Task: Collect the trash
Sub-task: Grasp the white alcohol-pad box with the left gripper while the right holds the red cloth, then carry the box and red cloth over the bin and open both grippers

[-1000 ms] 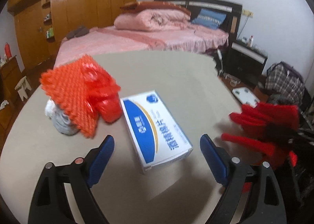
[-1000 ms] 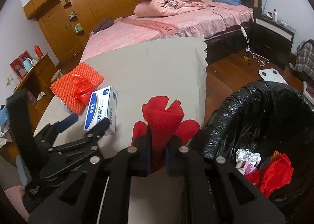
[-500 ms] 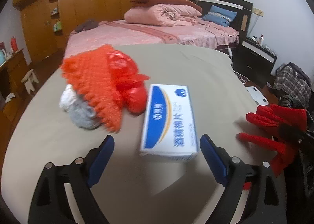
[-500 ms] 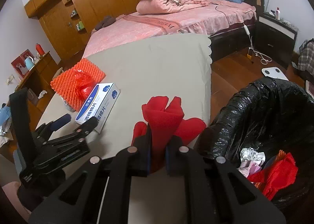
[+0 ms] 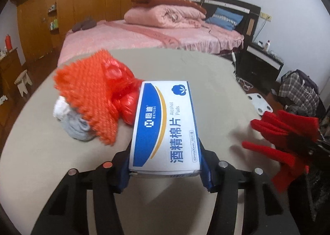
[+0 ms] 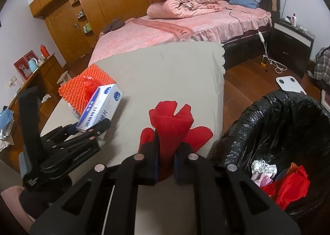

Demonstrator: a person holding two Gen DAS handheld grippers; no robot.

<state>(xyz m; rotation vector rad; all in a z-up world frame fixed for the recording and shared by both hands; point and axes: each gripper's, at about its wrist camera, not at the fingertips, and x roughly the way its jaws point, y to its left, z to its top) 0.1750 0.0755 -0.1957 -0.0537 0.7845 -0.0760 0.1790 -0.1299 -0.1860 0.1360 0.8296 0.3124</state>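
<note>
box and red cloth gripped beside the trash bin

left wrist view: the left gripper (image 5: pixel 165 171) is seen with its jaws pressed against both long sides of a blue and white box (image 5: pixel 165 125) of alcohol pads, at its near end. the box is held over the grey table (image 5: pixel 216 95). just to its left, an orange mesh piece (image 5: pixel 86 95) is draped over a red plastic bag (image 5: pixel 123 99) and a grey and white wad (image 5: pixel 72 123). at the right edge, a red cloth (image 5: pixel 282 134) is seen.

right wrist view: the right gripper (image 6: pixel 166 165) is seen with its jaws narrow, clamped on the red cloth (image 6: pixel 171 123), near the table's edge. a bin lined with a black bag (image 6: pixel 268 123) is placed to the right, with red and pale scraps (image 6: pixel 282 183) inside. the left gripper (image 6: pixel 90 128) and box (image 6: pixel 101 107) are seen at left.
</note>
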